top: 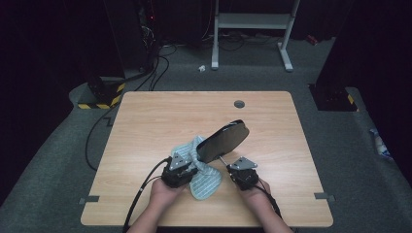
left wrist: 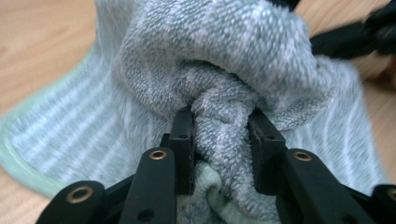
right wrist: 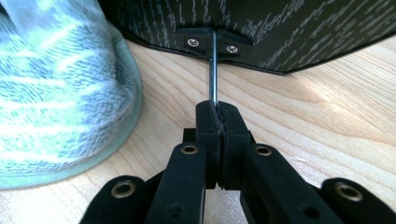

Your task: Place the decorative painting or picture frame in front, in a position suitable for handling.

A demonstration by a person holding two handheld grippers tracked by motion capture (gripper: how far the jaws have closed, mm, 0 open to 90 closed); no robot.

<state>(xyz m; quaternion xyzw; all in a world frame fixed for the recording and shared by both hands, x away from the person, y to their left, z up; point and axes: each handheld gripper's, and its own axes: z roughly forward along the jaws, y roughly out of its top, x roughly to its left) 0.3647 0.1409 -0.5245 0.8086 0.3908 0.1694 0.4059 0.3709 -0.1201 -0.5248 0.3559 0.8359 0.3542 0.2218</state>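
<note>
A dark round pan (top: pixel 222 141) is tilted up off the wooden table (top: pixel 145 116), its thin metal handle (right wrist: pixel 213 70) running back to my right gripper (top: pixel 237 169). That gripper (right wrist: pixel 218 108) is shut on the handle's wire, with the pan's black underside (right wrist: pixel 289 32) just beyond. A pale blue-green striped terry cloth (top: pixel 201 177) lies under and against the pan's near left edge. My left gripper (top: pixel 183 164) is shut on a bunched fold of the cloth (left wrist: pixel 224 130), which bulges over its jaws.
A grey cable grommet (top: pixel 239 104) sits in the table's far edge. Beyond the table stand a white metal frame (top: pixel 252 24) and cables on the grey floor. Yellow-black hazard tape (top: pixel 99 104) marks the floor at the far left. The far half of the table is bare wood.
</note>
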